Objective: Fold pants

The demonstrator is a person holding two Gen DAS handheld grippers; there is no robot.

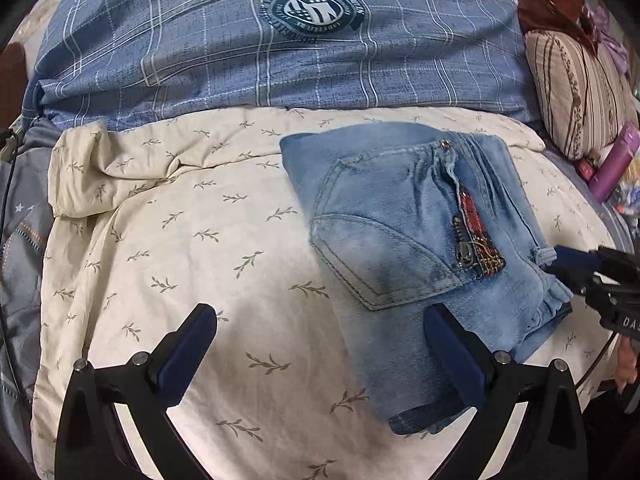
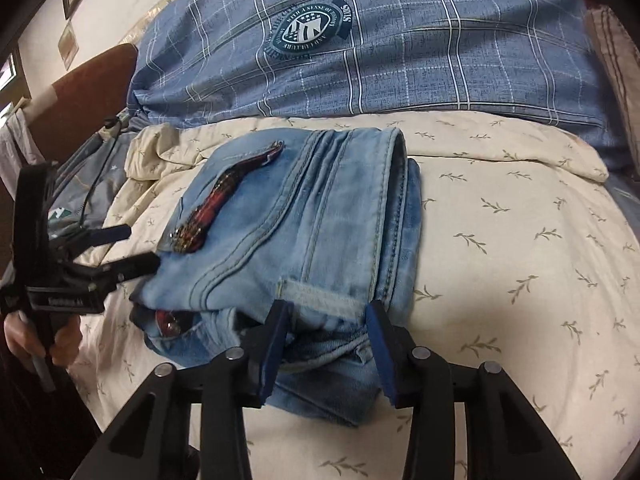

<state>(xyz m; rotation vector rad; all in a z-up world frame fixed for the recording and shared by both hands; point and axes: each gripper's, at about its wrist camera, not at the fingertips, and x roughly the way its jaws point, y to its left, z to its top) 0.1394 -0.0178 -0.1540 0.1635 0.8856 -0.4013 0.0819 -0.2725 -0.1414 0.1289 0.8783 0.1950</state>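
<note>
Fingers of the right gripper (image 2: pixel 326 322) sit part open w/ the near edge of the folded jeans (image 2: pixel 304 216) between them, pads not pressing afaict. Left gripper (image 1: pixel 320 334) is wide open, empty, jeans off to its right on the cream sheet (image 1: pixel 160 240), so right's closer

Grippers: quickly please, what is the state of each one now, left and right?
Left gripper: open, holding nothing.
Right gripper: open, a belt loop of the folded jeans between its fingers, not pressed.
</note>
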